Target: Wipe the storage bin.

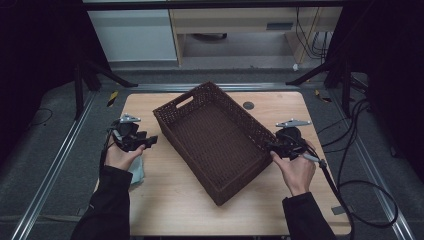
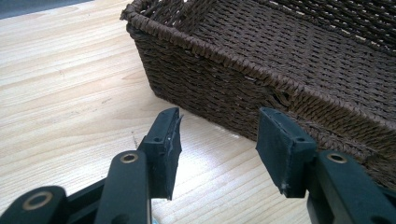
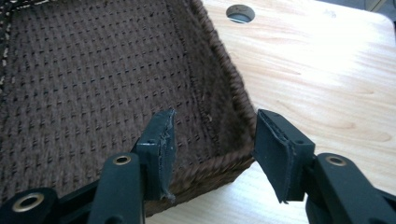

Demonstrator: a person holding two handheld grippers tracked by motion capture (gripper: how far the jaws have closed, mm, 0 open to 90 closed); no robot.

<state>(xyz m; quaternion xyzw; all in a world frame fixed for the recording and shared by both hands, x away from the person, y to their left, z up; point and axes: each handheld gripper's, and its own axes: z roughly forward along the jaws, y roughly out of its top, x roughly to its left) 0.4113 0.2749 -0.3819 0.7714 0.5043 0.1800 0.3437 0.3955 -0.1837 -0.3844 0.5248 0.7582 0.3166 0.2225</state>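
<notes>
An empty brown woven basket (image 1: 215, 140) sits turned at an angle in the middle of the wooden table (image 1: 170, 200). My left gripper (image 1: 149, 141) hovers just left of it, a small gap from its long wall. In the left gripper view that gripper (image 2: 217, 140) is open, with bare table between its jaws and the basket wall (image 2: 224, 88) just ahead. My right gripper (image 1: 270, 146) is at the basket's right rim. In the right gripper view that gripper (image 3: 215, 140) stands open astride the rim (image 3: 233, 84), one jaw over the inside and one over the table, pads clear of it.
A pale cloth (image 1: 137, 172) lies under the person's left hand near the table's left edge. A round cable hole (image 1: 248, 105) sits behind the basket. Black cables (image 1: 350, 150) loop off the right side. Metal rails (image 1: 60, 155) and stand legs flank the table.
</notes>
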